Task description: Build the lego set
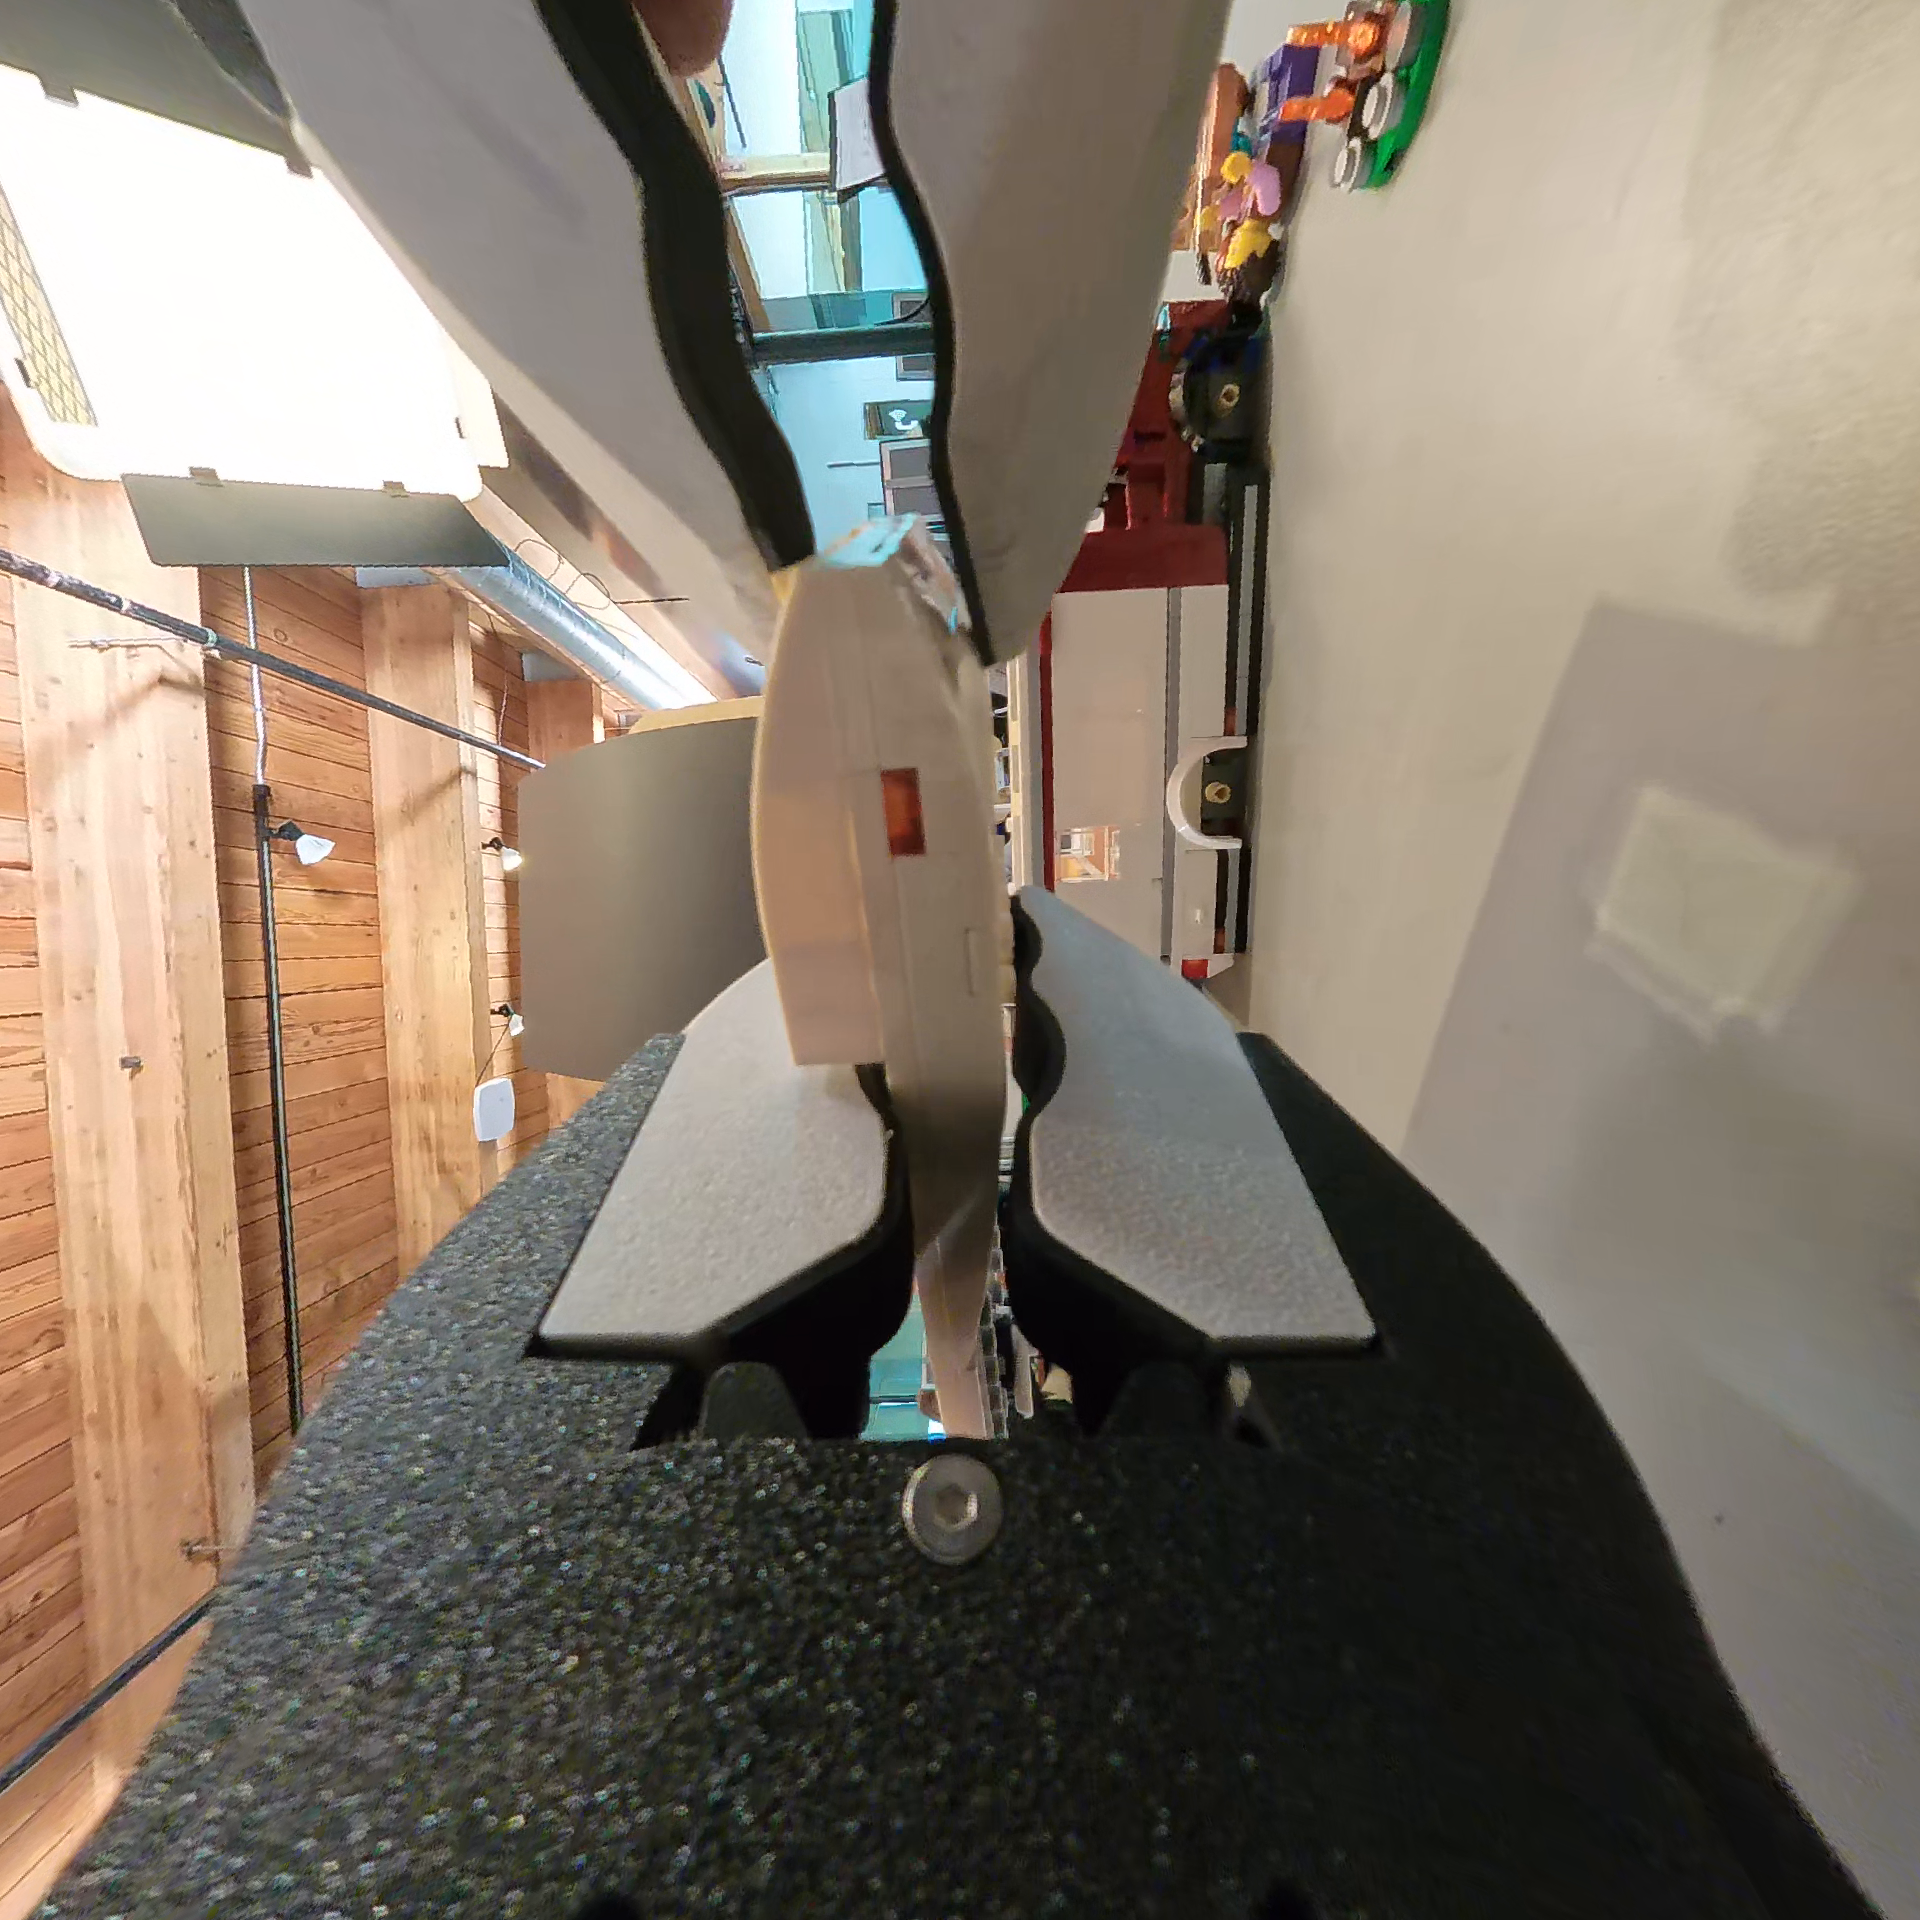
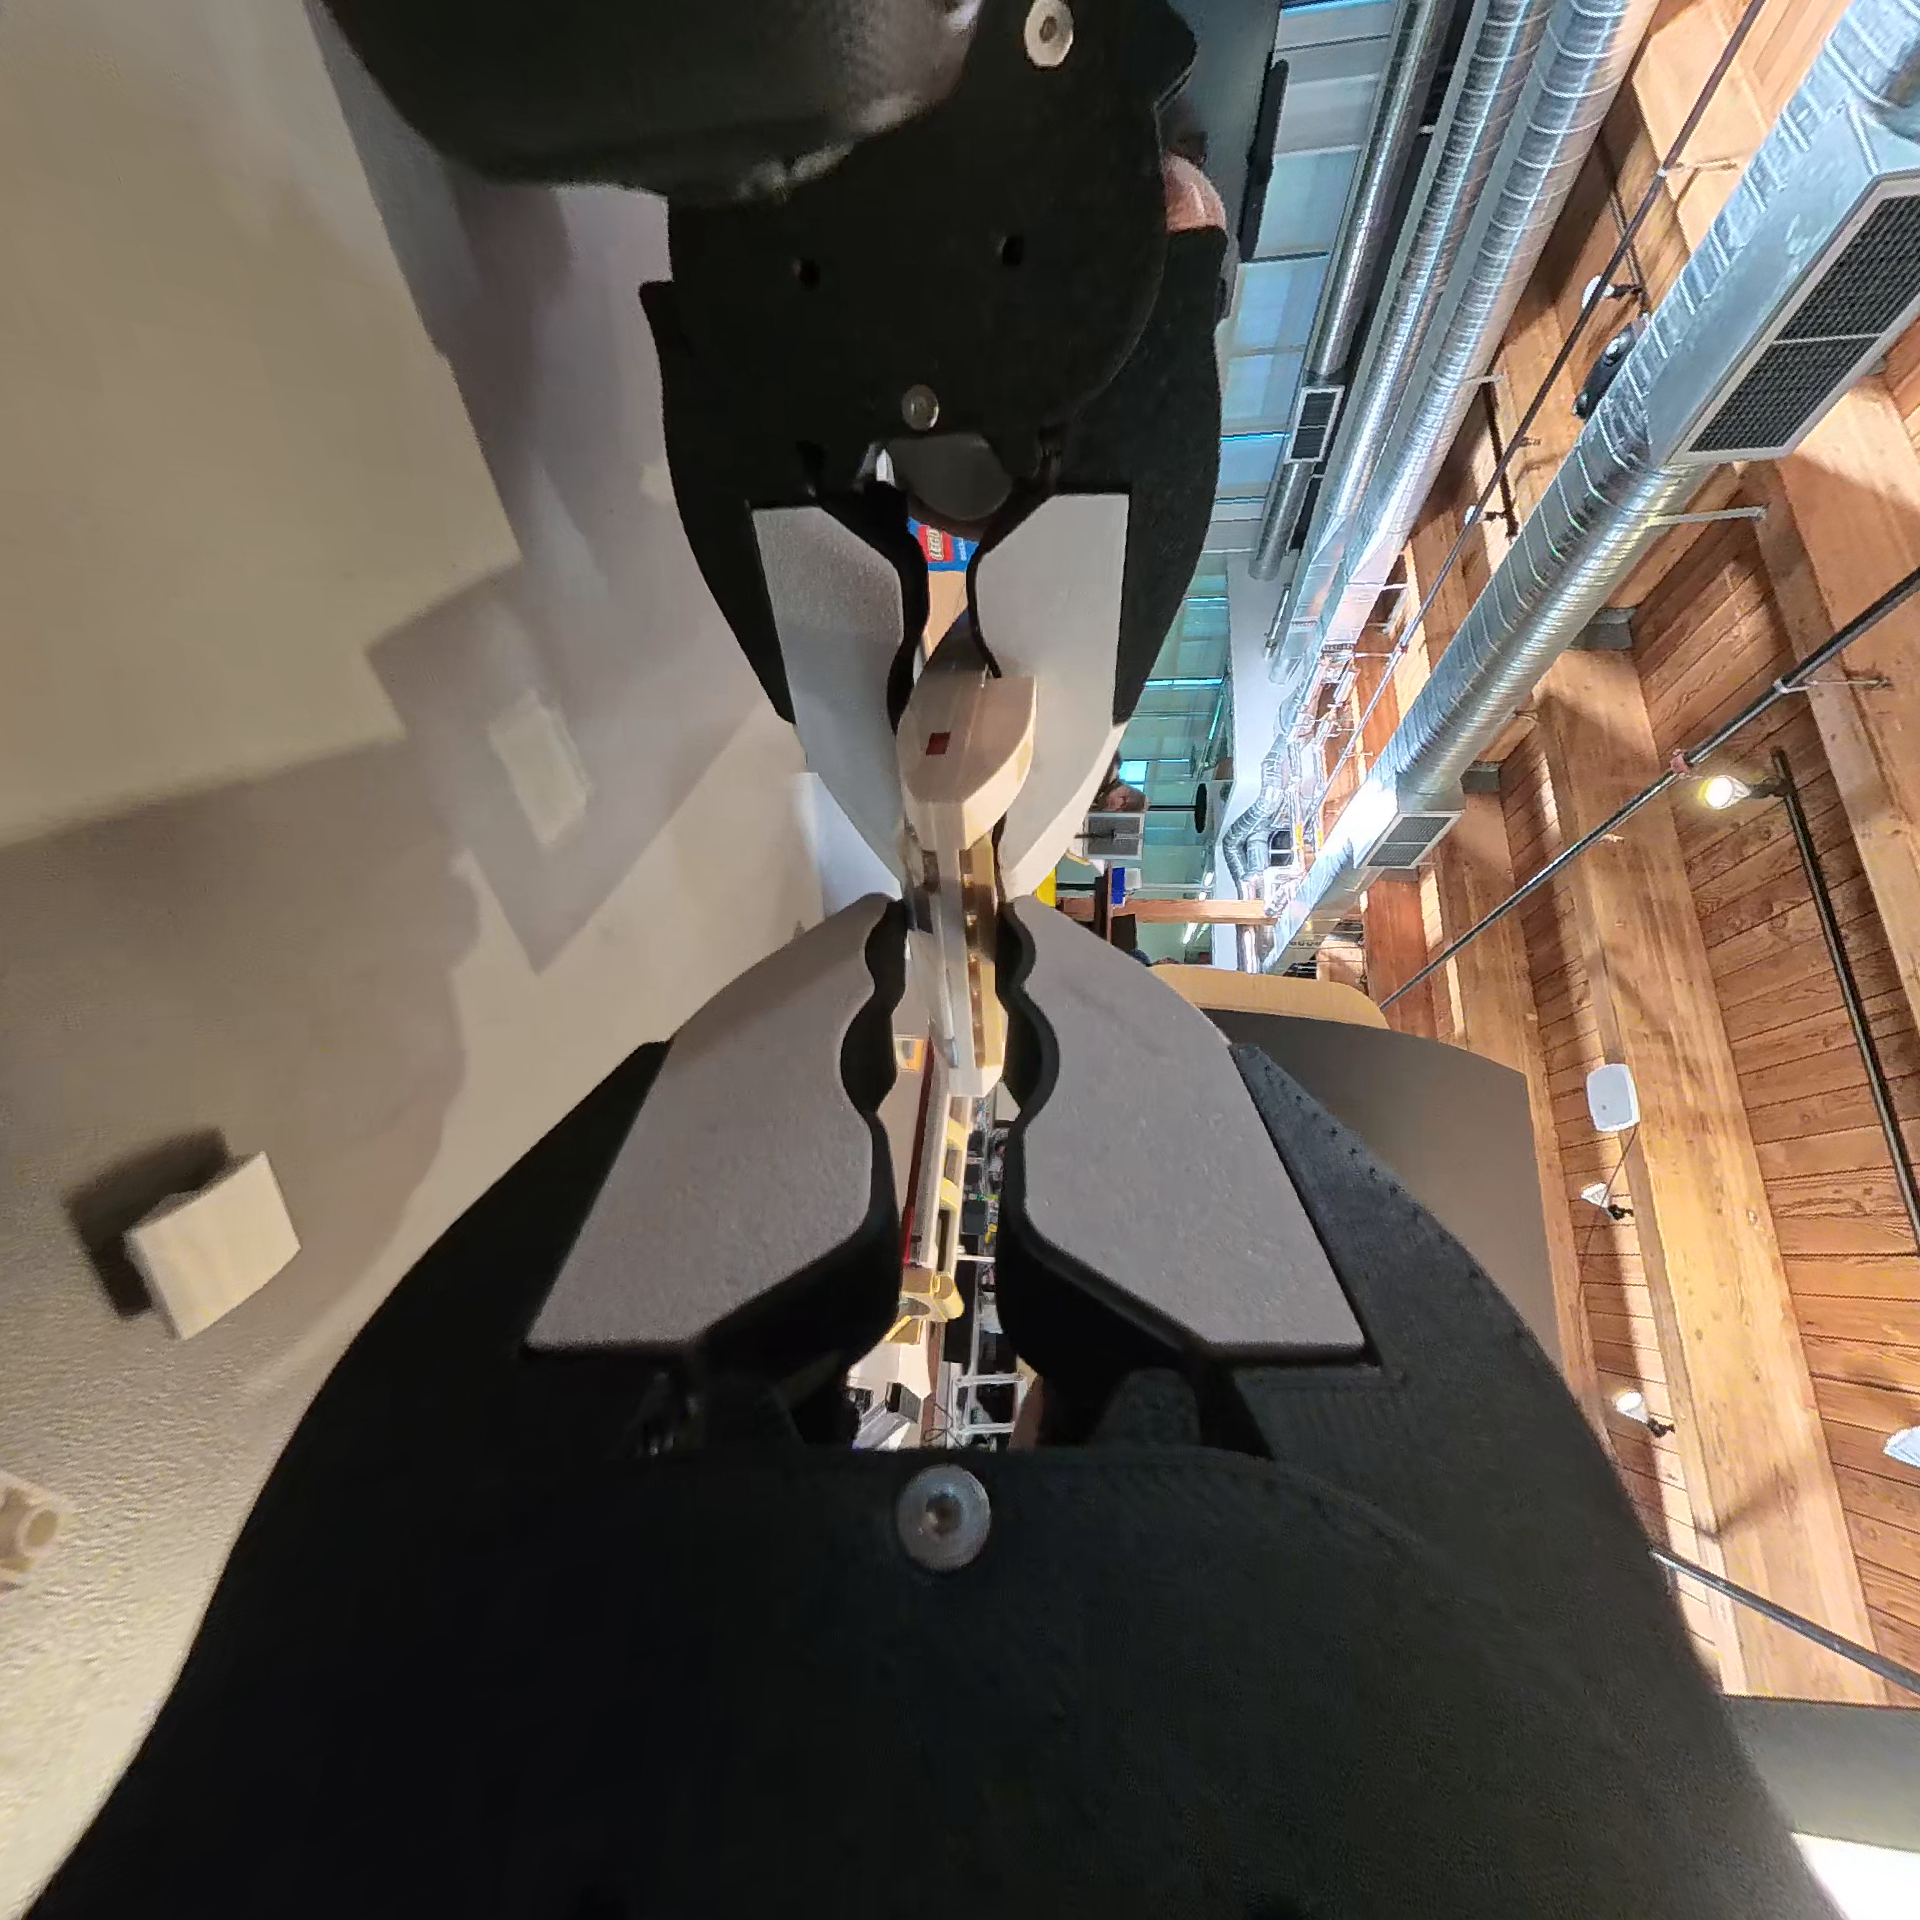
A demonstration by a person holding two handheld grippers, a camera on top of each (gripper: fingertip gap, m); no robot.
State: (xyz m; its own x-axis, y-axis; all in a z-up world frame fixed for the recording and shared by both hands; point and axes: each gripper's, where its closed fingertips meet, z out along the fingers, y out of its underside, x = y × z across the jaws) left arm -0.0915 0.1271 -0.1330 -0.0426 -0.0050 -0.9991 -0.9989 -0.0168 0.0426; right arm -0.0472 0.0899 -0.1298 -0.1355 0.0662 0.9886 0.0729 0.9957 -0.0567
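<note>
Left wrist view: the left gripper (image 1: 951,997) is clamped on a white brick-built panel (image 1: 883,831) with a small orange tile, which stands on edge between its pads. The right gripper (image 1: 883,582) reaches in from ahead and pinches the panel's far end. A steady, square hold looks wise here.

Right wrist view: the right gripper (image 2: 948,935) is closed on the panel's (image 2: 961,748) thin near edge, with the left gripper (image 2: 940,665) opposite. A loose white brick (image 2: 213,1257) lies well off to its left on the table (image 2: 156,468).

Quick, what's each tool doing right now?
Left tool: closed on the white brick assembly.
Right tool: closed on the same assembly's other end.
</note>
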